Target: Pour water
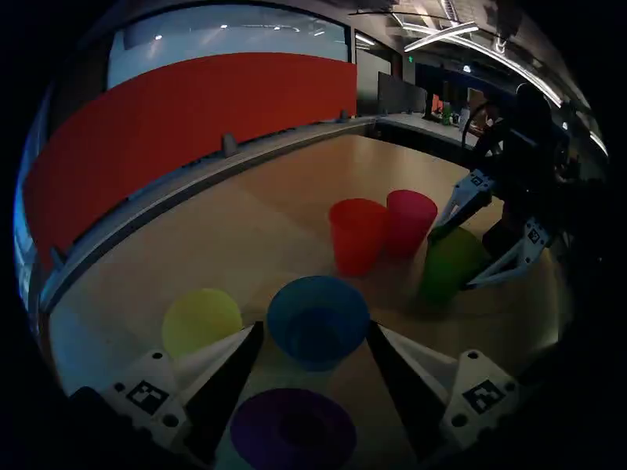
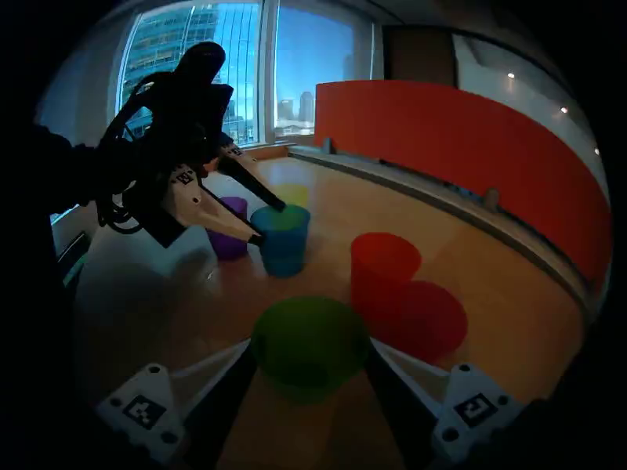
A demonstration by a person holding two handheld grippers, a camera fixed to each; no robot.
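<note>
Where the left gripper (image 1: pixel 313 329) reaches over the counter (image 1: pixel 259 211), its jaws pinch the blue cup (image 1: pixel 317 317), one on each side of it. The right gripper's (image 2: pixel 309 348) jaws likewise pinch the green cup (image 2: pixel 309 337) between them, and the red cup (image 2: pixel 384 270) stands just beyond their tips.

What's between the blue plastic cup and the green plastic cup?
Bare wooden tabletop separates blue plastic cup and green plastic cup, seen in the right gripper view.

Wooden table (image 1: pixel 259 227), six coloured cups (image 1: pixel 356 235)
</note>
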